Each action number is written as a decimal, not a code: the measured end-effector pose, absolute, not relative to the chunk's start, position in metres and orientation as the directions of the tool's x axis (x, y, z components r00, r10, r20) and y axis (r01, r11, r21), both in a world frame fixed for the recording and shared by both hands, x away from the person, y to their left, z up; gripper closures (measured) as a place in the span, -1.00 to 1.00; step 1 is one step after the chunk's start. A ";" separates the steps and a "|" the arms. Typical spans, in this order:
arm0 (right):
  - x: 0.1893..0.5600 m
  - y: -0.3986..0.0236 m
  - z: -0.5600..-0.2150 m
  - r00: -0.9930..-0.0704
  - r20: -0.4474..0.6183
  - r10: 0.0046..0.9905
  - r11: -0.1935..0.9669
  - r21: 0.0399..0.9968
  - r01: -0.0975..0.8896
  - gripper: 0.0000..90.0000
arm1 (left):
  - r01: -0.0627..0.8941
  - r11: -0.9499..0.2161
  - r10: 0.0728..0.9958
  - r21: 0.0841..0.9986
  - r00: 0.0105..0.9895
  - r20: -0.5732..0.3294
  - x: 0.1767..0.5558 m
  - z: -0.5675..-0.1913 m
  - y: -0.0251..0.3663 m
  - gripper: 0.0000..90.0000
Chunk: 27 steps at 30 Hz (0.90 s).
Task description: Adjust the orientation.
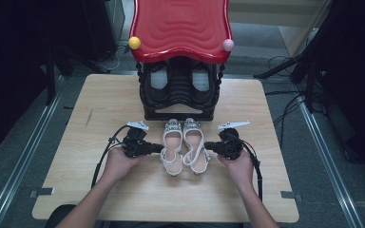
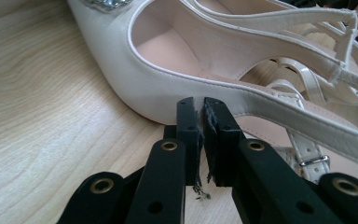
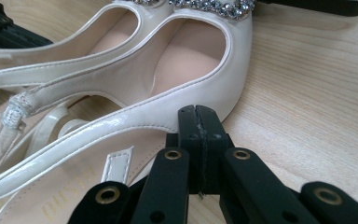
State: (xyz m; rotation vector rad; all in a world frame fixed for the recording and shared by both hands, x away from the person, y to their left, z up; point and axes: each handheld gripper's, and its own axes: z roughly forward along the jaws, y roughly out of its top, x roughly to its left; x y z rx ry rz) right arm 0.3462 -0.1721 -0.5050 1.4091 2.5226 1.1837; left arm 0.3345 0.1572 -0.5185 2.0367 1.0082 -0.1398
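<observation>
Left claw [image 1: 158,148] nearly closed, right claw [image 1: 209,145] closed; white sandals [image 1: 184,145] between them, tips against outer sides.

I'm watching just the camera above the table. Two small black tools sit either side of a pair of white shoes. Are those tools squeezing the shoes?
Observer: The right gripper has its jaws shut flat together, with nothing between them; the tips sit at the side of the right shoe.
Operator: And the other one?
Observer: The left gripper is nearly shut too, with a thin slit between its frayed pads, its tips at the side wall of the left shoe.
Operator: Anything fancy on the shoes?
Observer: The right shoe has a row of sparkling stones across its toe.
</observation>
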 end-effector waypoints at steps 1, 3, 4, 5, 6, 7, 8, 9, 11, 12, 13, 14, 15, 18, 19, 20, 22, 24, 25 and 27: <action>0.346 -0.172 -0.505 -0.592 0.331 0.735 0.301 0.622 0.723 1.00 | 0.698 -0.331 0.599 0.635 0.675 -0.430 0.334 -0.519 0.156 0.89; 0.346 -0.172 -0.506 -0.595 0.336 0.730 0.299 0.626 0.720 1.00 | 0.695 -0.334 0.595 0.637 0.680 -0.429 0.333 -0.519 0.154 0.89; 0.345 -0.172 -0.507 -0.599 0.332 0.729 0.302 0.629 0.716 1.00 | 0.694 -0.335 0.595 0.637 0.680 -0.428 0.333 -0.519 0.153 0.89; 0.345 -0.172 -0.507 -0.601 0.332 0.727 0.302 0.632 0.714 1.00 | 0.693 -0.338 0.591 0.637 0.683 -0.429 0.332 -0.519 0.152 0.88; 0.344 -0.171 -0.508 -0.604 0.335 0.724 0.301 0.635 0.712 1.00 | 0.692 -0.339 0.592 0.637 0.683 -0.428 0.332 -0.519 0.152 0.89; 0.344 -0.171 -0.508 -0.609 0.335 0.719 0.303 0.637 0.709 1.00 | 0.692 -0.336 0.592 0.639 0.683 -0.428 0.331 -0.520 0.150 0.89; 0.343 -0.171 -0.509 -0.607 0.342 0.717 0.297 0.639 0.710 1.00 | 0.694 -0.332 0.595 0.638 0.680 -0.429 0.331 -0.520 0.149 0.89; 0.343 -0.172 -0.510 -0.608 0.349 0.713 0.290 0.643 0.709 1.00 | 0.696 -0.330 0.595 0.637 0.678 -0.432 0.331 -0.520 0.149 0.91; 0.344 -0.175 -0.513 -0.608 0.372 0.702 0.272 0.649 0.711 1.00 | 0.696 -0.326 0.593 0.639 0.677 -0.435 0.330 -0.520 0.148 0.94; 0.344 -0.176 -0.514 -0.603 0.385 0.698 0.259 0.650 0.715 1.00 | 0.695 -0.329 0.596 0.639 0.678 -0.430 0.330 -0.520 0.147 0.95; 0.345 -0.177 -0.515 -0.602 0.397 0.692 0.251 0.650 0.717 1.00 | 0.695 -0.332 0.595 0.638 0.679 -0.430 0.330 -0.520 0.147 0.96; 0.345 -0.178 -0.515 -0.602 0.403 0.690 0.247 0.650 0.718 1.00 | 0.694 -0.333 0.594 0.638 0.680 -0.430 0.330 -0.519 0.147 0.96; 0.344 -0.178 -0.516 -0.605 0.400 0.689 0.247 0.655 0.714 1.00 | 0.694 -0.334 0.595 0.638 0.680 -0.428 0.330 -0.519 0.147 0.96; 0.341 -0.178 -0.517 -0.619 0.371 0.692 0.252 0.680 0.689 1.00 | 0.695 -0.334 0.593 0.637 0.680 -0.431 0.330 -0.520 0.147 0.96; 0.338 -0.177 -0.518 -0.623 0.360 0.695 0.247 0.694 0.676 1.00 | 0.694 -0.335 0.594 0.638 0.681 -0.429 0.330 -0.519 0.147 0.96; 0.336 -0.177 -0.519 -0.620 0.353 0.700 0.238 0.704 0.669 0.99 | 0.692 -0.337 0.596 0.638 0.682 -0.425 0.330 -0.519 0.147 0.96; 0.334 -0.176 -0.520 -0.613 0.338 0.714 0.232 0.712 0.663 0.93 | 0.691 -0.336 0.601 0.640 0.681 -0.419 0.330 -0.519 0.146 0.96; 0.335 -0.177 -0.519 -0.604 0.346 0.718 0.229 0.702 0.674 0.83 | 0.691 -0.335 0.602 0.640 0.680 -0.419 0.330 -0.519 0.146 0.94; 0.337 -0.178 -0.518 -0.601 0.348 0.720 0.233 0.695 0.681 0.81 | 0.691 -0.339 0.612 0.638 0.677 -0.409 0.330 -0.518 0.147 0.87; 0.341 -0.180 -0.515 -0.587 0.353 0.728 0.244 0.667 0.703 0.81 | 0.689 -0.354 0.626 0.632 0.677 -0.387 0.331 -0.516 0.150 0.70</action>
